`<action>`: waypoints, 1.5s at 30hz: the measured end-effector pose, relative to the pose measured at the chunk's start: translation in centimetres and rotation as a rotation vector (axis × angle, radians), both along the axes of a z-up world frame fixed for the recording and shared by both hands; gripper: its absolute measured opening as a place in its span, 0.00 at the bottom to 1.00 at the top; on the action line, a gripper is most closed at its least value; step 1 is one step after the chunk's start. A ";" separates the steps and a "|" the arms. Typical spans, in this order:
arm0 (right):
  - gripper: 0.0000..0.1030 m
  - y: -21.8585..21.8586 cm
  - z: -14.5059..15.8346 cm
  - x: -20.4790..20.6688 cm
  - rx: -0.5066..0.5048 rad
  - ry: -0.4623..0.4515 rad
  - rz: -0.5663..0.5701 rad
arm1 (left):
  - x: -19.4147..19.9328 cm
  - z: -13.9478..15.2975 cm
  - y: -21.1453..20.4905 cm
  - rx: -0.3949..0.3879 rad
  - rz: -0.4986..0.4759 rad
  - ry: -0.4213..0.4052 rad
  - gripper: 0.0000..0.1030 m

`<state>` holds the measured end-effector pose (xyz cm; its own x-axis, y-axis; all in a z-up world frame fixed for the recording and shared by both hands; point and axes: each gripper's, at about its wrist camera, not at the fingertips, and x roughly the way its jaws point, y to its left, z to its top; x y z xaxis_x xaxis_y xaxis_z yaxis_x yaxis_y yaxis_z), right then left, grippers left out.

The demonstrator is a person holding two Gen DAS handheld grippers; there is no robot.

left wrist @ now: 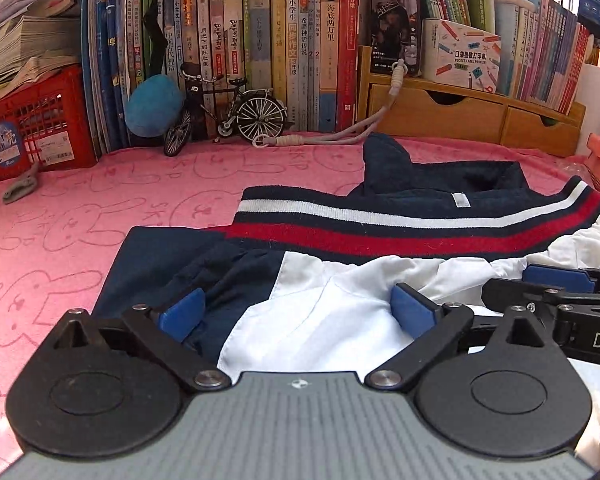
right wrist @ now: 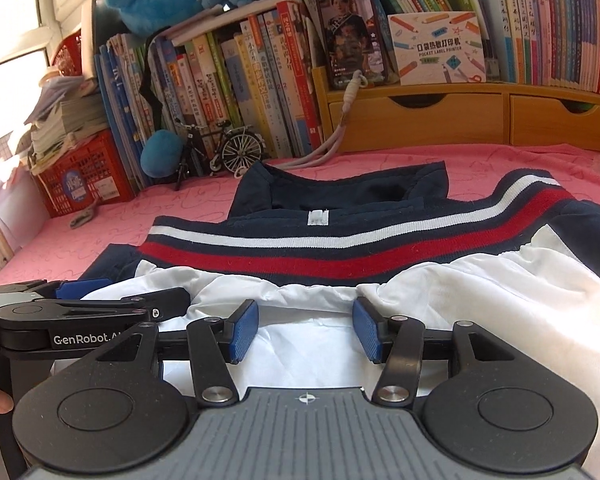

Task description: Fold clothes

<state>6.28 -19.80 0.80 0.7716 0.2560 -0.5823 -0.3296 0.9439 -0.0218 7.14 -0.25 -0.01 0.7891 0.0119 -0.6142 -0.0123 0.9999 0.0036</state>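
Note:
A navy and white jacket [left wrist: 340,304] lies on the pink cloth, its red and white striped band [left wrist: 380,236] folded up across the middle below the navy collar [left wrist: 440,184]. My left gripper [left wrist: 298,312] is open low over the fabric, one pad on the navy part, the other on the white. My right gripper [right wrist: 306,330] is open over the white fabric [right wrist: 460,300], with nothing between its pads. The two grippers sit side by side: the right gripper [left wrist: 556,280] shows at the left view's right edge, and the left gripper [right wrist: 128,292] at the right view's left edge.
A pink rabbit-print cloth [left wrist: 80,208] covers the surface. Along the back stand books [left wrist: 260,40], a red crate [left wrist: 32,132], a model bicycle [left wrist: 228,116], a blue plush [left wrist: 154,106], a phone [left wrist: 394,20] with a lanyard and wooden drawers [left wrist: 440,112]. A grey clip [left wrist: 20,190] lies at left.

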 end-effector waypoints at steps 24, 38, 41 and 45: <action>0.87 -8.0 -0.8 -0.5 -0.427 -0.249 -0.176 | 0.4 -0.5 0.3 -0.038 -0.022 0.026 1.00; 0.98 -14.3 3.0 -2.4 0.183 -0.046 -0.387 | 0.6 -0.6 0.3 -0.033 -0.029 0.034 1.00; 0.98 -11.0 4.4 -5.6 0.179 -0.088 -0.284 | 0.6 -0.6 0.3 -0.032 -0.028 0.035 1.00; 0.81 -6.1 4.1 -9.6 0.194 -0.037 -0.088 | 0.6 -0.6 0.3 -0.033 -0.027 0.035 1.00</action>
